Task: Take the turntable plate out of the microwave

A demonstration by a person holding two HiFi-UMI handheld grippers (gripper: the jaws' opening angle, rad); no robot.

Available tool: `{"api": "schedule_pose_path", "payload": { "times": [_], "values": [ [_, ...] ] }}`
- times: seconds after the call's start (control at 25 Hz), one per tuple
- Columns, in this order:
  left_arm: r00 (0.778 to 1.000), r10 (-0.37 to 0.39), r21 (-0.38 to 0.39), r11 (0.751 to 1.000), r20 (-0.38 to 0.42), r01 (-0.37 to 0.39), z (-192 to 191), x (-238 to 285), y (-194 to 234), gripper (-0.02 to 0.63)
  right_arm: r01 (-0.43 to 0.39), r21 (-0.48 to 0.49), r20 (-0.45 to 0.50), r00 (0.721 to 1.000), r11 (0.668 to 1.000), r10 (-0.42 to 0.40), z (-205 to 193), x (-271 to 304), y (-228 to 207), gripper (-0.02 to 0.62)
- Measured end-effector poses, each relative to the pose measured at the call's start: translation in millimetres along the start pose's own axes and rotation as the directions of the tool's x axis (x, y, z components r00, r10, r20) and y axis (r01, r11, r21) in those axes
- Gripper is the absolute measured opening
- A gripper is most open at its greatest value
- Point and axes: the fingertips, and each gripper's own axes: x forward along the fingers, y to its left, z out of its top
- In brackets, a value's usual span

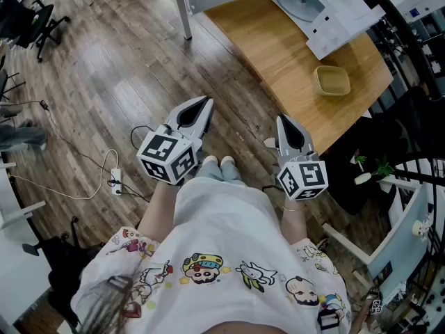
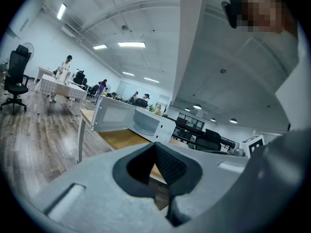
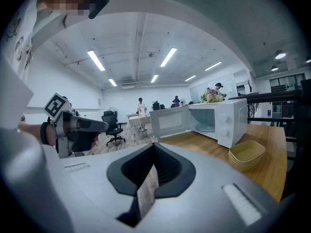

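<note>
Wooden table (image 1: 278,54), far ahead: white microwave (image 1: 341,19) on it, door swung open to the left, glass turntable plate (image 3: 208,128) lying on the cavity floor, well apart from both tongs. Left gripper (image 1: 206,103) and right gripper (image 1: 281,120) are clenched and empty, near the body. Best judged: step up, spread one pair of jaws before entering, pinch the plate's near rim, lift, draw out level. No brand or text legible, only square markers on the marker cubes (image 1: 167,155).

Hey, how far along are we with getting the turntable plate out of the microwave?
Done: the microwave door stands open. In hand: nothing; the left gripper and right gripper are both shut and empty, short of the table. Left: reach in, grip the turntable plate, which sits inside, and lift it out.
</note>
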Motion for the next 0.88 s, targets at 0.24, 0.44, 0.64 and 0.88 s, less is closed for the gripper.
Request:
{"api": "schedule_pose_path", "payload": {
  "times": [0.24,0.44,0.64,0.88],
  "values": [
    [1.000,0.005,0.001,1.000,0.018,-0.005,-1.7,-4.7,-9.7,-0.002,0.003,0.023,0.043,0.999,1.000,-0.004,4.2,-8.2,-2.1,0.009],
    [0.998,0.041,0.017,0.999,0.042,-0.041,-4.1,-12.7,-15.6,-0.002,-0.041,0.015,0.061,0.997,0.999,0.040,6.0,-11.3,4.3,0.009],
    [0.996,0.066,0.013,0.998,0.065,-0.067,-6.5,-20.4,-21.5,0.023,-0.099,0.004,0.072,0.993,0.995,0.099,7.2,-15.0,13.7,0.038],
    [0.991,0.108,0.008,0.994,0.077,-0.109,-6.9,-24.7,-20.5,0.080,-0.137,-0.009,0.065,0.988,0.991,0.137,4.7,-15.5,14.6,0.084]
  ]
}}
